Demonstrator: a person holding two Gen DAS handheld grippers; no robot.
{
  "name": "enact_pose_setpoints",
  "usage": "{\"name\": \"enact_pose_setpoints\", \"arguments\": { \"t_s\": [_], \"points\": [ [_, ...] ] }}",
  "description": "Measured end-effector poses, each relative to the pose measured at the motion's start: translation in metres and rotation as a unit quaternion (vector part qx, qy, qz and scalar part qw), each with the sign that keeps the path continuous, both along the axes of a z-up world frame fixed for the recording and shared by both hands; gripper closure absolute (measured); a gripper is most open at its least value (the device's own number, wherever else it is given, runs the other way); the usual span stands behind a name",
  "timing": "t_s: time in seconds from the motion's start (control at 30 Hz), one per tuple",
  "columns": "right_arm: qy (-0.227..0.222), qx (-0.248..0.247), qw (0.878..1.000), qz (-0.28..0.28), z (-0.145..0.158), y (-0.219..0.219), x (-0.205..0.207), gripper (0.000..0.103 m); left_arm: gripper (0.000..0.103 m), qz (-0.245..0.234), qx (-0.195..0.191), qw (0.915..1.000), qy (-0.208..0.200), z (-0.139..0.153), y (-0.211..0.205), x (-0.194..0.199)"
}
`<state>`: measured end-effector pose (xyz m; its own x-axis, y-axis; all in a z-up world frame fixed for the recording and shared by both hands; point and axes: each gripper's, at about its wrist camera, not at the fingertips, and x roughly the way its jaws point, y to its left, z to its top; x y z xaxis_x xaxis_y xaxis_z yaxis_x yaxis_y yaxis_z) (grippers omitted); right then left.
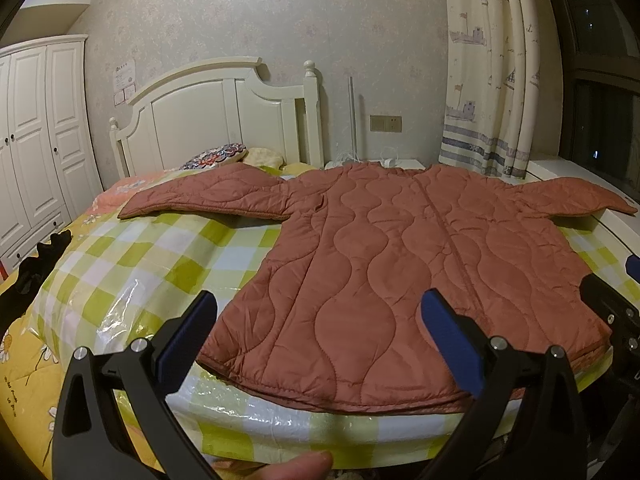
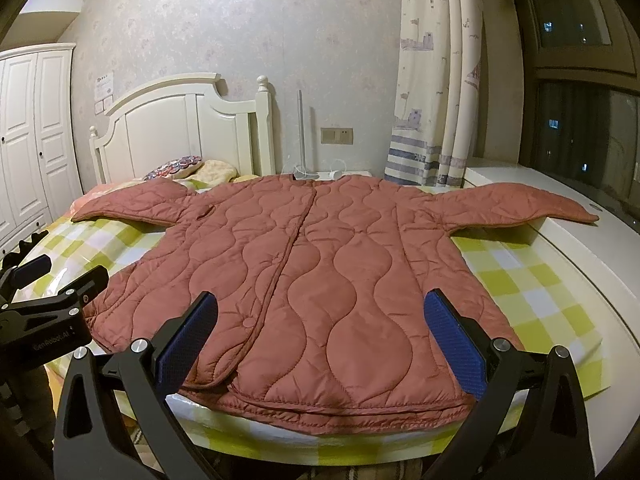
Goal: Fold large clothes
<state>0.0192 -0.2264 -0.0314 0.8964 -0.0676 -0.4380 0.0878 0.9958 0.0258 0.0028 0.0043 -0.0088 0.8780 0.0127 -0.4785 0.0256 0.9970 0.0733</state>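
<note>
A rust-red quilted jacket (image 1: pixel 400 264) lies flat on the bed, front up, both sleeves spread out to the sides, hem nearest me. It also shows in the right wrist view (image 2: pixel 320 280). My left gripper (image 1: pixel 320 320) is open and empty, hovering just above the hem at the jacket's left half. My right gripper (image 2: pixel 320 320) is open and empty, hovering above the hem at the jacket's right half. The right gripper shows at the right edge of the left wrist view (image 1: pixel 616 304); the left gripper shows at the left edge of the right wrist view (image 2: pixel 52 280).
The jacket rests on a green-and-white checked plastic sheet (image 1: pixel 160 264) over the bed. A white headboard (image 1: pixel 216 116) and pillows (image 1: pixel 216 156) stand at the far end. A white wardrobe (image 1: pixel 36 140) is left, a curtain (image 1: pixel 488 80) and white window ledge (image 2: pixel 560 232) right.
</note>
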Motion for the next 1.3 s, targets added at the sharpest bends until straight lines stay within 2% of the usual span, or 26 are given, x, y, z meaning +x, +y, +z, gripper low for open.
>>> {"name": "enact_pose_setpoints", "arguments": {
  "t_s": [0.3, 0.47, 0.63, 0.73, 0.87, 0.93, 1.03, 1.1, 1.2, 1.3],
  "points": [
    [0.014, 0.015, 1.0, -0.001, -0.005, -0.007, 0.003, 0.004, 0.002, 0.003, 0.004, 0.9999, 0.015, -0.014, 0.004, 0.003],
    [0.003, 0.017, 1.0, -0.002, -0.003, -0.007, 0.001, 0.004, 0.002, -0.005, 0.01, 0.9999, 0.002, -0.011, 0.002, -0.002],
    [-0.046, 0.019, 0.999, 0.001, 0.008, -0.01, -0.013, 0.004, 0.002, -0.021, 0.007, 0.9987, -0.045, 0.003, -0.007, -0.02],
    [-0.096, 0.018, 0.995, 0.011, 0.014, -0.01, -0.028, 0.004, 0.002, -0.032, 0.006, 0.9965, -0.077, 0.008, -0.009, -0.029],
    [-0.164, 0.032, 0.986, 0.029, 0.014, -0.017, -0.041, 0.004, 0.002, -0.049, 0.013, 0.9952, -0.084, 0.011, -0.019, -0.024],
    [-0.147, 0.049, 0.987, 0.034, 0.01, -0.024, -0.032, 0.004, 0.002, -0.054, 0.014, 0.9962, -0.067, 0.008, -0.02, -0.008],
    [-0.083, 0.097, 0.992, 0.024, 0.001, -0.051, -0.001, 0.004, 0.002, -0.053, 0.022, 0.9977, -0.037, 0.002, -0.021, 0.036],
    [-0.043, 0.144, 0.989, -0.01, -0.002, -0.085, 0.027, 0.004, 0.002, -0.044, 0.036, 0.9983, -0.013, -0.004, -0.018, 0.08],
    [-0.002, 0.17, 0.983, -0.063, -0.003, -0.134, 0.07, 0.004, 0.002, -0.038, 0.061, 0.9967, 0.037, -0.016, -0.021, 0.149],
    [0.012, 0.209, 0.968, -0.135, -0.006, -0.199, 0.115, 0.004, 0.002, -0.034, 0.085, 0.992, 0.087, -0.037, -0.022, 0.213]
  ]
}}
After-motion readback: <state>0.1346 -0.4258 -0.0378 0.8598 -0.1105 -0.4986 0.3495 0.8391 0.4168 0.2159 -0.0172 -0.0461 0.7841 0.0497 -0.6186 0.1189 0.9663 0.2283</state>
